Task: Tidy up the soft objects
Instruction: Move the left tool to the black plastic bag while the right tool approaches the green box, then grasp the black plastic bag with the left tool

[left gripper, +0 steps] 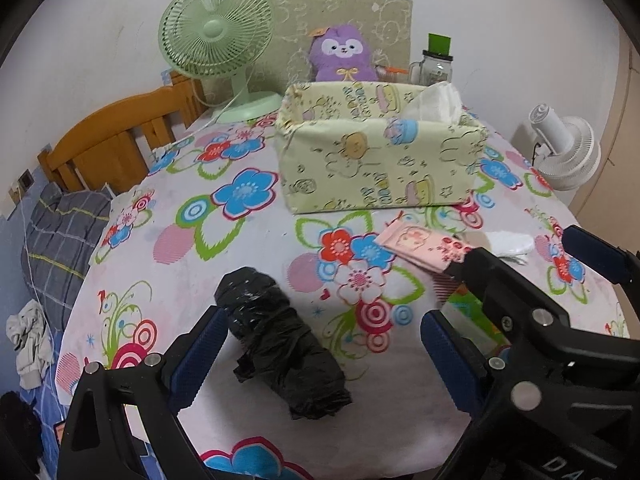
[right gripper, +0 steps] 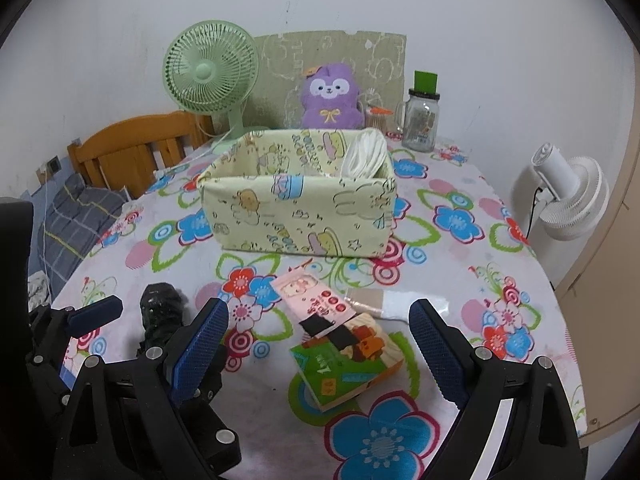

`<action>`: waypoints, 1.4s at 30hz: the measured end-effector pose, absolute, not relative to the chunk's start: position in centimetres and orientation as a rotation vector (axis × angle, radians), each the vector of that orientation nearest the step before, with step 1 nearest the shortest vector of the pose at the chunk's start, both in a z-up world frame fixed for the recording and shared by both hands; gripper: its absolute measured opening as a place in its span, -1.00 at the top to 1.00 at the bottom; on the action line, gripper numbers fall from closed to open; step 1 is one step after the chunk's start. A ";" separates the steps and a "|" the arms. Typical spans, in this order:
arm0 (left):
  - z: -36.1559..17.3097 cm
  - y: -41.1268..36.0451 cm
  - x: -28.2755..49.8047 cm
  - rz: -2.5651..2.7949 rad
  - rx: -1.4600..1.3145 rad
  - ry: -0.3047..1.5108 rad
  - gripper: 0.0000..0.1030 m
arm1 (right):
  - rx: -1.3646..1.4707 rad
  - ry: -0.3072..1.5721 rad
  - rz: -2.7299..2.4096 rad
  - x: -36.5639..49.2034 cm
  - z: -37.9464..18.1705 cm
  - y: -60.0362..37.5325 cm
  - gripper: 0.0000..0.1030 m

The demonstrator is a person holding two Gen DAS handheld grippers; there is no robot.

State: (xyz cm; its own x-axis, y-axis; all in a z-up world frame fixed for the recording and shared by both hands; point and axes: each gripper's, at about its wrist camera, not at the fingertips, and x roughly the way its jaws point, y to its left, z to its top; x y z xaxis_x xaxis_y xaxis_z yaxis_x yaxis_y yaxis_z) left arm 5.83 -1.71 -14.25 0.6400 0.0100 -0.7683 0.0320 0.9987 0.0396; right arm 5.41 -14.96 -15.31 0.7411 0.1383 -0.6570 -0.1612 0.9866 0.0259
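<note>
Because the black plastic-bag roll [left gripper: 280, 344] lies between the wide-open jaws of the left gripper [left gripper: 320, 352], it looks light, crinkly and slippery; its thick middle suits gripping, while the right gripper [right gripper: 320, 344] is wide and empty.

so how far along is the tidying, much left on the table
Done: only white tissues sit in the fabric box. In hand: nothing; left gripper open around the black bag roll. Left: that roll, pink pack, green pack, clear packet.
</note>
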 end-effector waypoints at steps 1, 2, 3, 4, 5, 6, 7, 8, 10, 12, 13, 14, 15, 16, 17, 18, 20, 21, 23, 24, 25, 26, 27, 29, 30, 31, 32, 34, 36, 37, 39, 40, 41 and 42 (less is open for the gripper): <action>-14.5 -1.4 5.9 -0.008 0.051 0.879 -0.91 | -0.036 0.721 0.163 5.5 -15.5 -14.9 -0.82; -14.8 -1.1 6.0 -0.004 0.053 0.883 -0.91 | -0.047 0.725 0.159 5.6 -15.7 -14.7 -0.82; -15.1 -0.7 6.2 0.005 0.052 0.888 -0.91 | -0.055 0.726 0.153 5.6 -15.8 -14.6 -0.82; -15.5 -0.2 6.5 0.020 0.046 0.897 -0.90 | -0.061 0.728 0.144 5.7 -16.0 -14.6 -0.82; -15.8 0.3 6.7 0.031 0.038 0.905 -0.90 | -0.056 0.735 0.141 5.9 -16.3 -14.7 -0.82; -16.2 0.8 7.0 0.038 0.027 0.915 -0.90 | -0.048 0.741 0.141 6.0 -16.4 -14.8 -0.82; -16.5 1.1 7.1 0.043 0.023 0.921 -0.89 | -0.040 0.748 0.140 6.1 -16.7 -14.9 -0.81; -16.7 1.4 7.2 0.049 0.019 0.923 -0.89 | -0.037 0.752 0.138 6.2 -16.8 -15.0 -0.81; -17.1 1.7 7.4 0.050 0.018 0.925 -0.89 | -0.043 0.762 0.132 6.5 -17.2 -14.8 -0.81; -17.4 1.8 7.6 0.054 0.025 0.929 -0.87 | -0.049 0.762 0.125 6.7 -17.4 -14.6 -0.81; -17.6 1.9 7.7 0.054 0.027 0.933 -0.86 | -0.048 0.763 0.124 6.9 -17.4 -14.6 -0.81; -17.8 1.9 7.9 0.052 0.026 0.937 -0.84 | -0.048 0.764 0.123 7.0 -17.5 -14.5 -0.81; -18.0 2.0 8.0 0.049 0.025 0.940 -0.78 | -0.048 0.766 0.120 7.1 -17.6 -14.4 -0.81; -18.1 2.1 8.1 0.046 0.022 0.944 -0.66 | -0.051 0.770 0.117 7.3 -17.7 -14.3 -0.81; -18.3 2.0 8.3 0.041 0.019 0.948 -0.60 | -0.055 0.774 0.115 7.4 -17.8 -14.2 -0.81; -18.5 2.0 8.4 0.036 0.015 0.960 -0.46 | -0.058 0.777 0.112 7.6 -17.9 -14.1 -0.82; -19.0 1.9 8.7 0.028 0.011 0.981 -0.27 | -0.061 0.781 0.105 7.7 -18.1 -14.1 -0.81; -19.1 1.8 8.6 0.029 0.011 0.981 -0.23 | -0.061 0.784 0.104 7.8 -18.1 -14.1 -0.82; -19.0 1.6 8.5 0.027 0.021 0.975 -0.14 | -0.061 0.788 0.101 7.9 -18.3 -14.1 -0.82; -19.0 1.5 8.5 0.024 0.021 0.973 -0.08 | -0.059 0.789 0.102 7.9 -18.4 -14.2 -0.82; -18.9 1.3 8.5 0.020 0.021 0.971 -0.05 | -0.056 0.793 0.105 8.0 -18.4 -14.3 -0.82; -18.9 1.3 8.5 0.016 0.013 0.968 -0.04 | -0.051 0.797 0.108 8.1 -18.5 -14.4 -0.82; -18.9 1.1 8.4 0.003 0.011 0.970 -0.03 | -0.046 0.802 0.110 8.1 -18.6 -14.6 -0.82; -18.8 0.7 8.3 -0.003 0.007 0.970 -0.01 | -0.046 0.806 0.111 8.1 -18.7 -14.8 -0.82; -18.7 0.5 8.2 -0.014 0.005 0.971 -0.01 | -0.049 0.804 0.113 8.0 -18.7 -14.9 -0.82; -18.6 0.2 8.1 -0.022 0.003 0.971 -0.01 | -0.052 0.797 0.119 7.8 -18.7 -14.9 -0.82; -18.6 -0.1 8.0 -0.026 0.007 0.970 0.00 | -0.057 0.789 0.121 7.7 -18.7 -15.0 -0.82; -18.6 -0.9 7.7 -0.043 0.019 0.967 0.00 | -0.068 0.784 0.118 7.4 -18.7 -15.2 -0.82; -18.7 -1.8 7.5 -0.060 0.034 0.966 -0.01 | -0.076 0.794 0.117 7.4 -18.9 -15.5 -0.82; -18.7 -2.1 7.4 -0.063 0.038 0.965 0.00 | -0.076 0.800 0.117 7.4 -19.1 -15.6 -0.82; -18.6 -2.6 7.2 -0.072 0.040 0.965 0.00 | -0.073 0.815 0.116 7.4 -19.4 -16.0 -0.82; -18.6 -2.8 7.2 -0.074 0.042 0.966 0.00 | -0.067 0.821 0.114 7.4 -19.5 -16.2 -0.82; -18.6 -3.0 7.2 -0.079 0.044 0.966 0.00 | -0.061 0.827 0.113 7.4 -19.6 -16.4 -0.82; -18.6 -3.2 7.1 -0.086 0.044 0.968 -0.01 | -0.059 0.832 0.109 7.4 -19.8 -16.5 -0.82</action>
State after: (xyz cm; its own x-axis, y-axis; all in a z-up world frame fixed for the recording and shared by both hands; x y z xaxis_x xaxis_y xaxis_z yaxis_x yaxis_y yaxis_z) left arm 7.07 -3.22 -18.58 0.5641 -0.0534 -0.8240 0.0925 0.9957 -0.0012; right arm 7.41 -16.54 -19.76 0.6682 0.0740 -0.7403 -0.1200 0.9927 -0.0091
